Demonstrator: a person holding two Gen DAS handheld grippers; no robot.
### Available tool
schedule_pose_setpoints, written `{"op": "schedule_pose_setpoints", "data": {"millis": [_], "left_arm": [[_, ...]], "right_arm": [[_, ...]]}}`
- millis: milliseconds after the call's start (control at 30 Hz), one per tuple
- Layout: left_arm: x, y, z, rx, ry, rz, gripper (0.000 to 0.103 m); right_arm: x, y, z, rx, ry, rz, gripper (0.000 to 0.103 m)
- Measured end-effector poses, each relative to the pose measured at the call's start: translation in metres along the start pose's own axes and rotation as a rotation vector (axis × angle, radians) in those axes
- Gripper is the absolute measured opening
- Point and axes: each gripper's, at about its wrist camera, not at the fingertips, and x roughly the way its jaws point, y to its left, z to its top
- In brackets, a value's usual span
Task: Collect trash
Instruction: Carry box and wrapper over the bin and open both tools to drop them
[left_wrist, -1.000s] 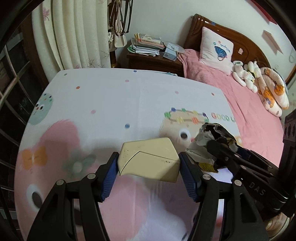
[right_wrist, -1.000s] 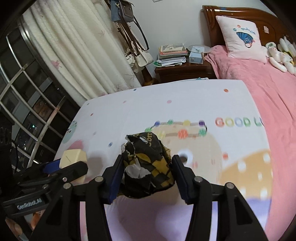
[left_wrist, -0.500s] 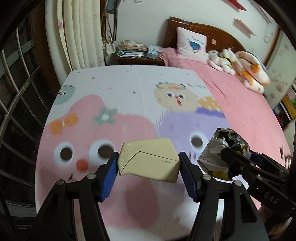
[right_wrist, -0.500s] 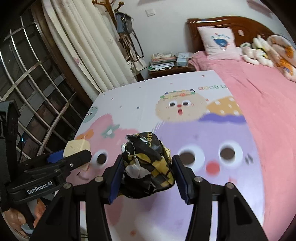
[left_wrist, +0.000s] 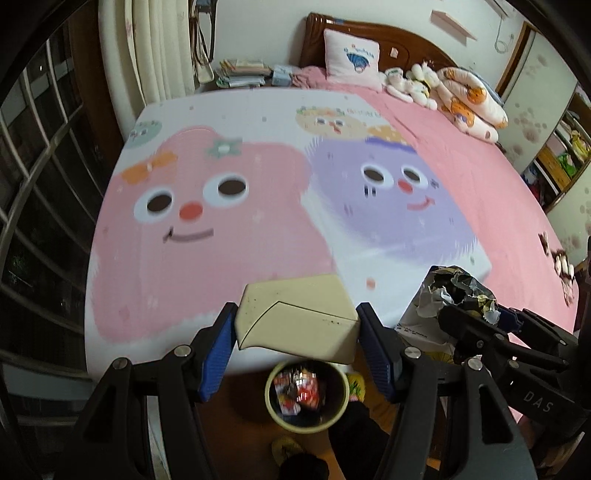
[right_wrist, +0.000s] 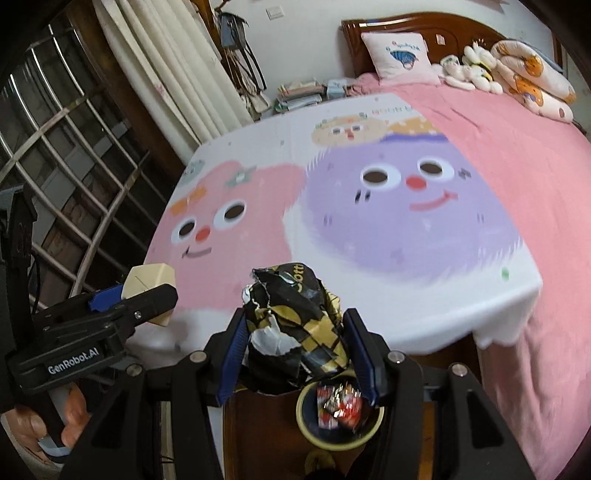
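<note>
Below both claws, a trash bin (left_wrist: 307, 397) waits on the floor. Left claw (left_wrist: 297, 328) clamps a stiff cream box (left_wrist: 295, 319); right claw (right_wrist: 297, 349) clamps a light, crumpled wrapper (right_wrist: 295, 317), probably squashy.

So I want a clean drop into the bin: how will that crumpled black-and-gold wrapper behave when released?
The crumpled wrapper looks thin and torn, so probably very light and may flutter off course. Its creases suggest it could spring open once the right tool lets go. The trash bin sits just below, so a short drop seems safest.
</note>
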Motion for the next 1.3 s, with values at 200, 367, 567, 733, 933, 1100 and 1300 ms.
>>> {"op": "schedule_pose_setpoints", "data": {"millis": [200,367,567,733,933,1100,1300], "left_arm": [[0.009,-0.002,-0.037,-0.004,0.063,-0.011,0.063],[0.026,-0.008,-0.059,-0.001,0.091,-0.003,0.063],[0.055,-0.017,-0.082,-0.017,0.121,0.007,0.063],[0.093,-0.026,-0.108,-0.034,0.149,0.019,0.063],[0.153,-0.030,-0.141,-0.071,0.182,0.033,0.063],[0.205,-0.026,-0.171,-0.097,0.222,0.059,0.063],[0.259,-0.017,-0.199,-0.110,0.266,0.064,0.063]], "right_arm": [[0.007,0.001,-0.036,0.004,0.076,-0.017,0.052],[0.024,-0.011,-0.060,0.026,0.124,-0.039,0.052],[0.054,-0.040,-0.089,0.074,0.179,-0.054,0.052],[0.088,-0.063,-0.119,0.083,0.222,-0.052,0.052],[0.143,-0.093,-0.155,0.101,0.272,-0.042,0.052],[0.192,-0.111,-0.184,0.105,0.313,-0.029,0.052],[0.240,-0.123,-0.207,0.112,0.349,-0.017,0.053]]}}
